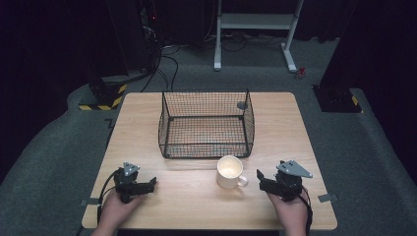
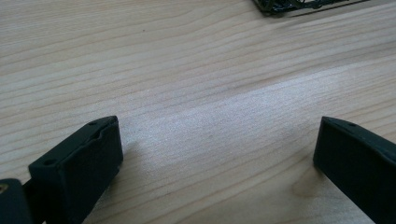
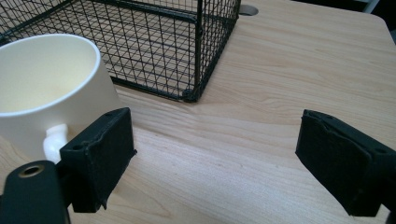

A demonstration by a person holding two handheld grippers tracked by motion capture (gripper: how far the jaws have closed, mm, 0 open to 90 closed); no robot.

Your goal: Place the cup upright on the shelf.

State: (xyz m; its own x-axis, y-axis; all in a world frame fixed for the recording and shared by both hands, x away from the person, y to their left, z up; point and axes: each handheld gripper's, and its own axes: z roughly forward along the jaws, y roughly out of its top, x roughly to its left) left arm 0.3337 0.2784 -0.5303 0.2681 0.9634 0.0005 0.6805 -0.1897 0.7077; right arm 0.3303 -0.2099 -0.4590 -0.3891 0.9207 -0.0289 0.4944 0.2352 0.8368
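A cream mug (image 1: pixel 229 171) stands upright on the wooden table (image 1: pixel 196 206), just in front of a black wire basket (image 1: pixel 206 124); its handle points right. My right gripper (image 1: pixel 260 178) rests on the table right of the mug, open, jaws wide apart over bare wood (image 3: pixel 215 140). The mug (image 3: pixel 46 88) sits to the left of its left jaw, with the handle (image 3: pixel 55 140) close beside that jaw. The basket (image 3: pixel 154 42) is behind. My left gripper (image 1: pixel 150 184) lies at the front left, open, with only bare table (image 2: pixel 215 135) between its jaws.
The basket stands empty at the table's middle; its corner (image 2: pixel 299 5) shows at the top of the left gripper view. A round grommet (image 1: pixel 242 104) sits in the table behind the basket. Beyond the table are a white desk frame (image 1: pixel 255 29) and cables on the floor.
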